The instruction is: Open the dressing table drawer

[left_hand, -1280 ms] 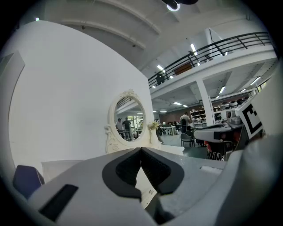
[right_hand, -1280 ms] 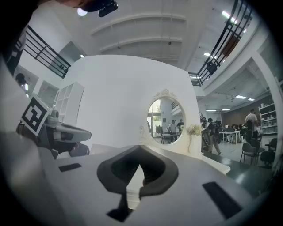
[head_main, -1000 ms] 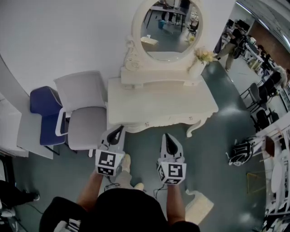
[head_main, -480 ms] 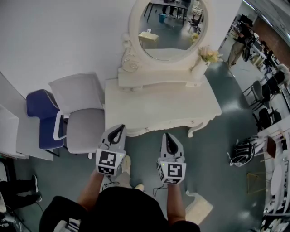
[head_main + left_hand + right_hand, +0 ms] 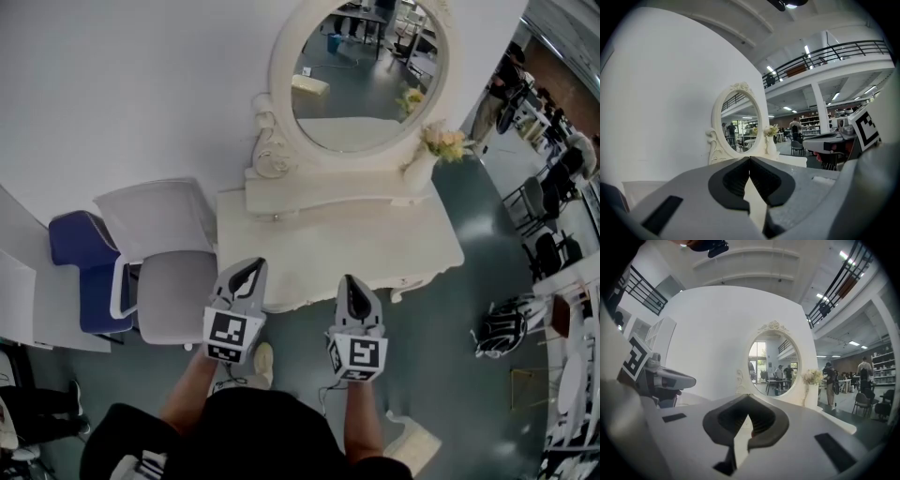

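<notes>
The white dressing table (image 5: 337, 239) stands against the wall, with an oval mirror (image 5: 361, 80) and a vase of flowers (image 5: 429, 161) at its back right. A low shelf under the mirror carries a small knob (image 5: 274, 217). The front drawer face is hidden under the tabletop's edge. My left gripper (image 5: 250, 266) is shut and empty, its tips over the table's front left edge. My right gripper (image 5: 349, 280) is shut and empty at the front edge, right of centre. In the left gripper view the shut left gripper (image 5: 749, 158) points level at the mirror (image 5: 737, 124). In the right gripper view the right gripper (image 5: 748, 400) does likewise.
A grey office chair (image 5: 173, 277) stands just left of the table, a blue chair (image 5: 80, 262) beyond it. A backpack (image 5: 502, 328) lies on the floor to the right, near more chairs (image 5: 548, 248). A white object (image 5: 412, 436) sits on the floor behind my right arm.
Both grippers have moved toward the dressing table, still shut. Their tips, earlier short of the front edge, now overlap it, and the drawer knobs have slipped out of sight.
</notes>
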{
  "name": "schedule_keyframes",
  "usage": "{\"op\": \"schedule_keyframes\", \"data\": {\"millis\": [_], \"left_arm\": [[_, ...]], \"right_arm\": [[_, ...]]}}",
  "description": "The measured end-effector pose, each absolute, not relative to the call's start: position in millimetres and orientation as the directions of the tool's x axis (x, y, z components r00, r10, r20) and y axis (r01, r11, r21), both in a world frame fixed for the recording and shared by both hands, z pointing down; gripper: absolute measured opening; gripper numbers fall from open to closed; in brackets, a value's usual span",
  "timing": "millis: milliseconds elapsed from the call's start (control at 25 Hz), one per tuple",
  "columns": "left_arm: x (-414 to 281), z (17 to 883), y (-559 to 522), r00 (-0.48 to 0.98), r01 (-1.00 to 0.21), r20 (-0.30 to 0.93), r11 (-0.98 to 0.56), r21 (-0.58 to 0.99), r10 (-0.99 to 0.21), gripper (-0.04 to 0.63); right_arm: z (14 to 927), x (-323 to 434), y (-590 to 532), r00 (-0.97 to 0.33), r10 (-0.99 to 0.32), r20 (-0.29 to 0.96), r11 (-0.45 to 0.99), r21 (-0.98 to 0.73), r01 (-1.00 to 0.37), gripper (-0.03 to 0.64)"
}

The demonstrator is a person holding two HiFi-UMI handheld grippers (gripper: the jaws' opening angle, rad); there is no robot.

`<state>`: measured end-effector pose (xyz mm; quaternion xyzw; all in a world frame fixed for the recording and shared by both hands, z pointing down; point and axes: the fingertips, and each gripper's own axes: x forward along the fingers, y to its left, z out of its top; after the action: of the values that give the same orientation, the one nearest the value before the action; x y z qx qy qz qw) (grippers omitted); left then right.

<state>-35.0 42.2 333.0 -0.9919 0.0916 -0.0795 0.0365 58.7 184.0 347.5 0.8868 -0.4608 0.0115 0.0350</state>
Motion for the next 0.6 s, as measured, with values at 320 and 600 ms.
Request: {"op": "schedule_keyframes", "data": {"millis": [320, 600], "left_arm": [[0, 337, -10, 0.976, -0.143, 0.151, -0.986, -0.08, -0.154, 0.003], [19, 344, -33, 0.976, -0.139, 0.159, -0.988, -0.074, -0.149, 0.003]], "right_arm": [[348, 90, 138, 0.609, -0.791, 0.057, -0.607, 0.055, -0.793, -0.002], [357, 106, 114, 0.611, -0.788, 0.071, -0.608, 0.056, -0.792, -0.002]]}}
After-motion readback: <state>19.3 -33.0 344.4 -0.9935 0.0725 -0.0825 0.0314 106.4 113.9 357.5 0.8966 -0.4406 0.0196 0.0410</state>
